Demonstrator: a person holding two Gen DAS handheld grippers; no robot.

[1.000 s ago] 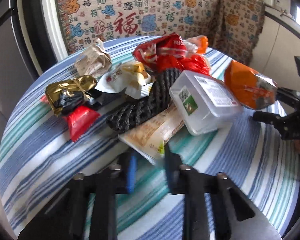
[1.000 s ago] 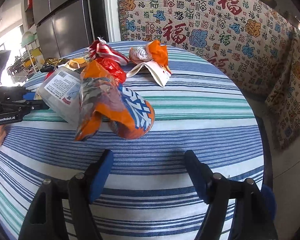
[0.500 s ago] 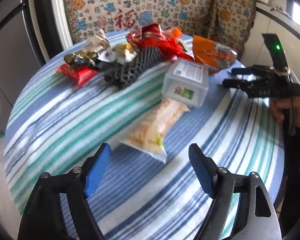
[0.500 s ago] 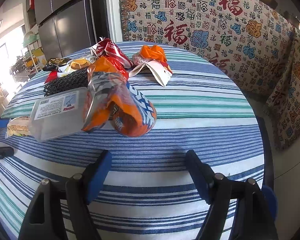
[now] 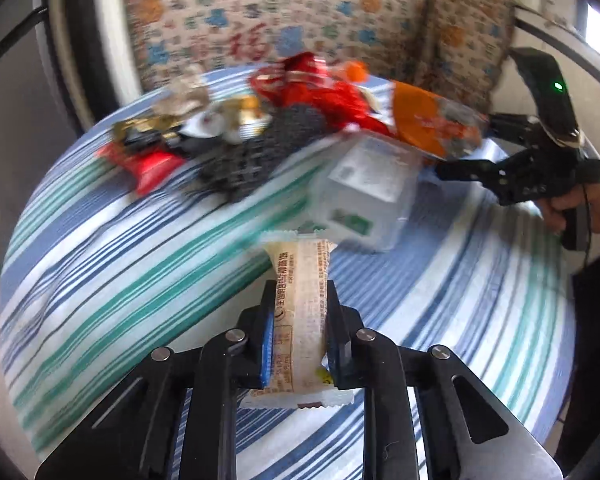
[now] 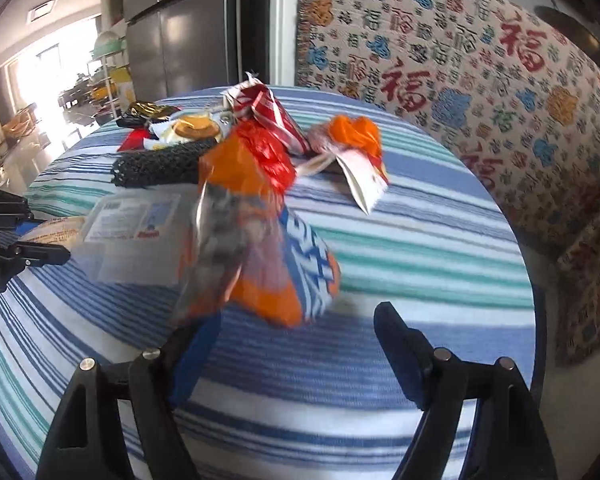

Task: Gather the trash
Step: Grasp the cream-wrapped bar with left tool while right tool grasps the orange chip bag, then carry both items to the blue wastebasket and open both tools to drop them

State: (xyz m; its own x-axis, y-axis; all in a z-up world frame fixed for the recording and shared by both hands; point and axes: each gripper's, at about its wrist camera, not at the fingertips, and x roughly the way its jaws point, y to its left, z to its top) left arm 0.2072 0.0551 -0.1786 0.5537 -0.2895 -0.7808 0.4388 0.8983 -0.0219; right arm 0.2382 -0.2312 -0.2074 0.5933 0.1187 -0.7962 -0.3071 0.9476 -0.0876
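Item: beige snack wrapper, clamped between the left gripper pads.
Right gripper spread wide, orange chip bag just ahead on striped tablecloth.

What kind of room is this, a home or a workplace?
Probably a home kitchen or dining area: a tall steel refrigerator stands behind a round table with a striped cloth, and a patterned throw covers seating beside it.

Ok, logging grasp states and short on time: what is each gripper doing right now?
Left gripper: closed on the beige snack wrapper.
Right gripper: open, holding nothing, fingers either side of the orange chip bag.
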